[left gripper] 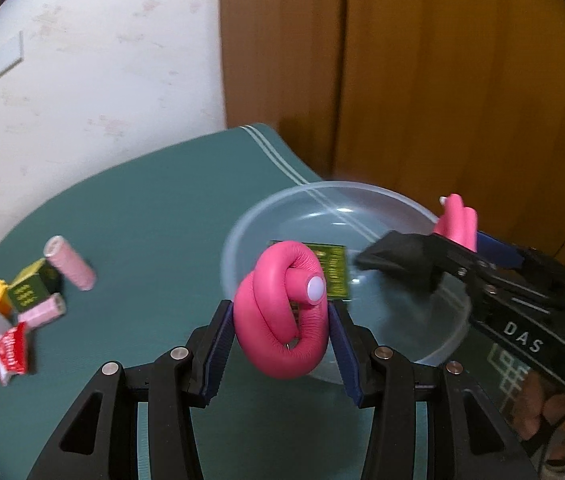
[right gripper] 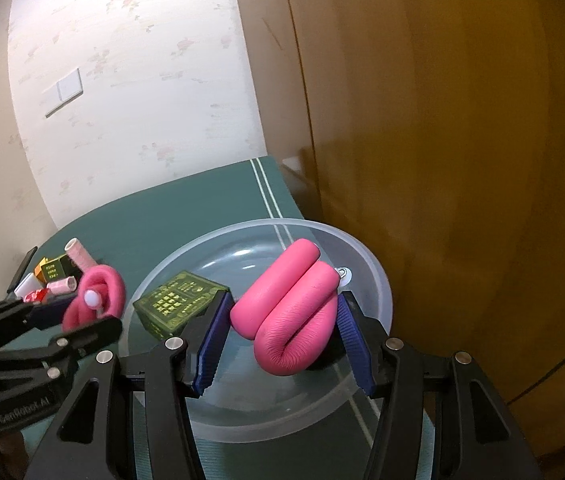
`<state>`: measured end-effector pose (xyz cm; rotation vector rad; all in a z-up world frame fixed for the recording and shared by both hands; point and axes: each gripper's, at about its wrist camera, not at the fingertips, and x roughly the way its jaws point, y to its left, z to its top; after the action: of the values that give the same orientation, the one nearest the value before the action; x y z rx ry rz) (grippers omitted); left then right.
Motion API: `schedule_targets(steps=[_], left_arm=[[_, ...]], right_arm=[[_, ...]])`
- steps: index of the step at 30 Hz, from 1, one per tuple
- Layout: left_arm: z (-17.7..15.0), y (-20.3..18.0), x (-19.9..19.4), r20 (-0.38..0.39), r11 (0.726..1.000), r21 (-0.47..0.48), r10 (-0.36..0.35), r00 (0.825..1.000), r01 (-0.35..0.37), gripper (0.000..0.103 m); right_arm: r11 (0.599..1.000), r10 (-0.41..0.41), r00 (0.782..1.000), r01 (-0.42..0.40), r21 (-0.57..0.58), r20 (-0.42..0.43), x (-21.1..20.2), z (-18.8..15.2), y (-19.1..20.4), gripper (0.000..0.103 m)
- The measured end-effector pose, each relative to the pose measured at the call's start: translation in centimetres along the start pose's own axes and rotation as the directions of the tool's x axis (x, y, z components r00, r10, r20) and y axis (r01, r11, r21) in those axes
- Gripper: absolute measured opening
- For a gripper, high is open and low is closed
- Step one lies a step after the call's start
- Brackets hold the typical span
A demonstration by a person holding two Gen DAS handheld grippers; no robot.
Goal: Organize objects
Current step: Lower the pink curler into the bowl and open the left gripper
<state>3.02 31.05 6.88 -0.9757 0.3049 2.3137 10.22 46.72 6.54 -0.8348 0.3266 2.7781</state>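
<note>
My left gripper [left gripper: 282, 320] is shut on a coiled pink foam roller [left gripper: 278, 320], held above the near left rim of a clear plastic bowl [left gripper: 242, 232]. My right gripper [right gripper: 282, 320] is shut on a folded pink foam roller [right gripper: 286, 312], held over the bowl [right gripper: 378, 280]. A green box [right gripper: 178, 306] lies inside the bowl. The right gripper also shows in the left wrist view [left gripper: 438, 236], and the left gripper with its roller in the right wrist view [right gripper: 94, 300].
On the green mat [left gripper: 142, 208], at the left, lies a pile: two pale pink spools [left gripper: 70, 268], a small green box [left gripper: 28, 292], an orange piece, a white piece and a red-white packet [left gripper: 12, 354]. A wooden door and a wallpapered wall stand behind the table.
</note>
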Motion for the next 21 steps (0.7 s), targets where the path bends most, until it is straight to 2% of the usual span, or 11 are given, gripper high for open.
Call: schedule_targets(steps=[4, 15, 21], left_arm=[[0.2, -0.4, 0.9, -0.020, 0.998, -0.010, -0.069, 0.997, 0.069, 0.050], [0.0, -1.9, 2.4, -0.058, 0.983, 0.003, -0.184, 0.981, 0.185, 0.050], [0.1, -1.7, 4.5, -0.088, 0.987, -0.009, -0.163, 0.983, 0.163, 0.050]], right_arm=[[1.000, -0.001, 1.000, 0.001, 0.009, 0.001, 0.0, 0.0, -0.4, 0.055], [1.000, 0.004, 1.000, -0.004, 0.020, -0.001, 0.1, 0.0, -0.7, 0.055], [1.000, 0.004, 1.000, -0.004, 0.020, -0.002, 0.2, 0.0, -0.7, 0.055]])
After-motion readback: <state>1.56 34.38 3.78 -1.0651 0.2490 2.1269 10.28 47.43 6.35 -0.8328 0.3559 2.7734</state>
